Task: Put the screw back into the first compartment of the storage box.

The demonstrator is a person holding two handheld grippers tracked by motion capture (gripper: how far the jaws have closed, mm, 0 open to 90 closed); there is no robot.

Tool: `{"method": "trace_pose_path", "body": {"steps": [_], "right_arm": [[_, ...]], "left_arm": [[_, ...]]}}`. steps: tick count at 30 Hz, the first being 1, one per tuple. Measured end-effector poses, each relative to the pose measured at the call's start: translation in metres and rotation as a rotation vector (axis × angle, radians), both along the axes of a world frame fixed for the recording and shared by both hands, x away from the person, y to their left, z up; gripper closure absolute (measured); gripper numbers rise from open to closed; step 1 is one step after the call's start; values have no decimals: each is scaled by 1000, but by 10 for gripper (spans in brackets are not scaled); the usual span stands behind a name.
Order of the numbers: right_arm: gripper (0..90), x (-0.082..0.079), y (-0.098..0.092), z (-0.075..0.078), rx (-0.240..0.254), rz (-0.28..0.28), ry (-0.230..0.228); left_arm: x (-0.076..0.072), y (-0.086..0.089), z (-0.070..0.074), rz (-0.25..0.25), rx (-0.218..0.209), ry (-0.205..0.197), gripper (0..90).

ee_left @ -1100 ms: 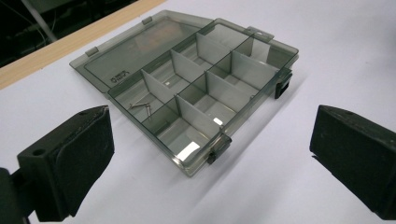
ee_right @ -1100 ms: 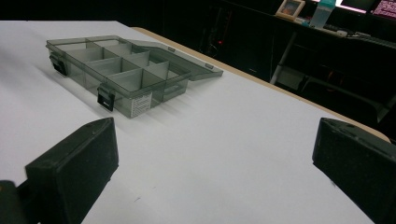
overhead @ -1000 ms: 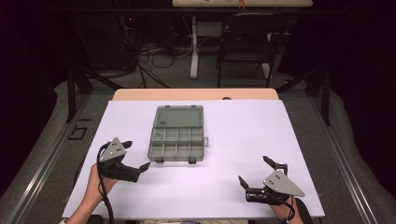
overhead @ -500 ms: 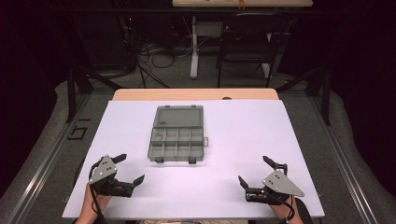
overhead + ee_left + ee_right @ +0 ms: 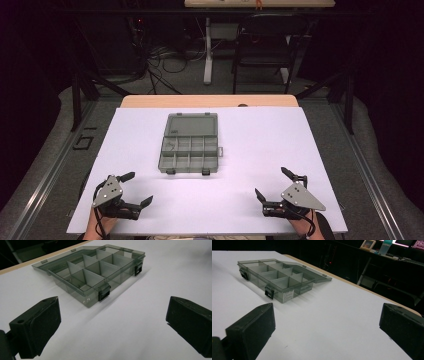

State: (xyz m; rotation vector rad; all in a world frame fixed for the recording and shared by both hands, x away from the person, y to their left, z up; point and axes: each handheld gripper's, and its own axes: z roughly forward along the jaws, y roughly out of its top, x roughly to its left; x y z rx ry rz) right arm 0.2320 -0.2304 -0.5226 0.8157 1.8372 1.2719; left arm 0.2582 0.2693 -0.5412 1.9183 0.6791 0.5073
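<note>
A clear grey plastic box (image 5: 191, 144) sits in the middle of the white sheet (image 5: 260, 135) that covers the table, a little left of centre. Its lid (image 5: 193, 122) is thrown back flat on the far side, and the near half shows two rows of small compartments, with two dark latches (image 5: 103, 293) on the near wall. In the right gripper view a white label (image 5: 288, 295) shows on one end wall.

The left gripper (image 5: 133, 190) rests near the front left corner of the sheet, held in a hand (image 5: 100, 225) at the table's near edge. Its jaws stand wide apart with nothing between them, pointing toward the box, well short of it.

The right gripper (image 5: 271, 183) rests near the front right corner, also in a hand (image 5: 304, 226). Its jaws too are spread wide and hold nothing, with bare sheet between them and the box.

A dark chair (image 5: 267, 37) and tangled cables (image 5: 155, 65) lie on the floor beyond the far end of the table.
</note>
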Motion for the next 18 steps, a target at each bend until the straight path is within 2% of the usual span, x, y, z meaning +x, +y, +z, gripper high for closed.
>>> {"method": "trace_pose_path", "body": {"steps": [3, 9, 10, 18], "right_arm": [[0, 0, 0, 0, -1, 1, 0], [0, 0, 1, 0, -2, 0, -1], [0, 0, 0, 0, -7, 1, 2], [0, 0, 1, -1, -8, 0, 8]], "left_arm": [[1, 2, -1, 14, -14, 0, 0], [2, 3, -1, 19, -10, 13, 0], [3, 2, -2, 25, -18, 4, 0], [5, 3, -3, 16, -2, 23, 0]]}}
